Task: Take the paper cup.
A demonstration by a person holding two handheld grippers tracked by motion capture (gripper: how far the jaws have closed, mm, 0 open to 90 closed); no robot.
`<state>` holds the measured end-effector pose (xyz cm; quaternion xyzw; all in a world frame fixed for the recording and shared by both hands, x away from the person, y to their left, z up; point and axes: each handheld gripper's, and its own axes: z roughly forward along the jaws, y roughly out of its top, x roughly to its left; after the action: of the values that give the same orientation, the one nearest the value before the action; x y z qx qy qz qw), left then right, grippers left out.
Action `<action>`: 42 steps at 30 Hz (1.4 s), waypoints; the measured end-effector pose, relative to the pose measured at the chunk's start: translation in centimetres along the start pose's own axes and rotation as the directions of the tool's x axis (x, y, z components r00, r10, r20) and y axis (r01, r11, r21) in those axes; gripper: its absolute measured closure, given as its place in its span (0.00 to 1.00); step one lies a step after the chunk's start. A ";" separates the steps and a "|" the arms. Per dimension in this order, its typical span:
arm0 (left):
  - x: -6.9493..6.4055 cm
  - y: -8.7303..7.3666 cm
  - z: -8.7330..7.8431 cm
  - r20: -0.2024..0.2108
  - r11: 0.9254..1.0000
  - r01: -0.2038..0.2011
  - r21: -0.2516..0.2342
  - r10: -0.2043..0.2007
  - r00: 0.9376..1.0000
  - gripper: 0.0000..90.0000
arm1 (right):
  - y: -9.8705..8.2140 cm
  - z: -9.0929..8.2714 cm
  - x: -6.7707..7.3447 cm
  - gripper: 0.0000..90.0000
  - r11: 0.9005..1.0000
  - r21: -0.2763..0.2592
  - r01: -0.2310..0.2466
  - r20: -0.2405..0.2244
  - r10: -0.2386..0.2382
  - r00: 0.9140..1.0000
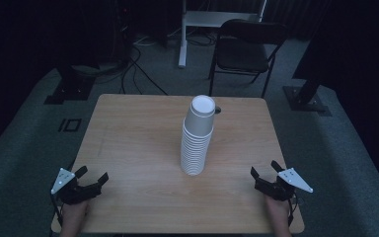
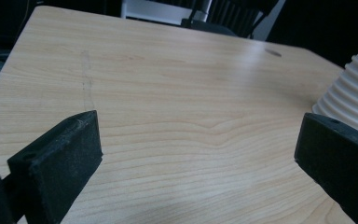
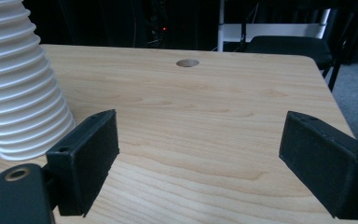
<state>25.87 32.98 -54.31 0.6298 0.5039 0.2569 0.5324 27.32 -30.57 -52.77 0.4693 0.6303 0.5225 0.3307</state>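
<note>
A tall stack of white cups [image 1: 197, 138] is standing upside down mid-table [image 1: 128, 143]. A black chair [image 1: 244, 47] is sitting at twelve o'clock. Left tongs [image 1: 93, 176] and right tongs [image 1: 265, 170] are gaping, released.

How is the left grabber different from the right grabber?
The left gripper sits at the table's near left corner, the right gripper at its near right. The cup stack stands right of the left gripper, left of the right gripper. Both are open, black and hold nothing.

White cup stack [image 1: 197, 138] between tongs
</note>
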 end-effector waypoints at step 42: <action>-6.9 5.0 6.0 0.325 0.981 -0.177 0.080 0.142 0.935 0.01 | -0.1 0.2 0.1 0.13 0.999 0.036 0.009 -0.050 -0.007 0.999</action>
<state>30.37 24.65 -50.01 0.7295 0.3720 0.1671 0.5492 27.47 -30.44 -52.96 0.4597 0.6494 0.5213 0.3086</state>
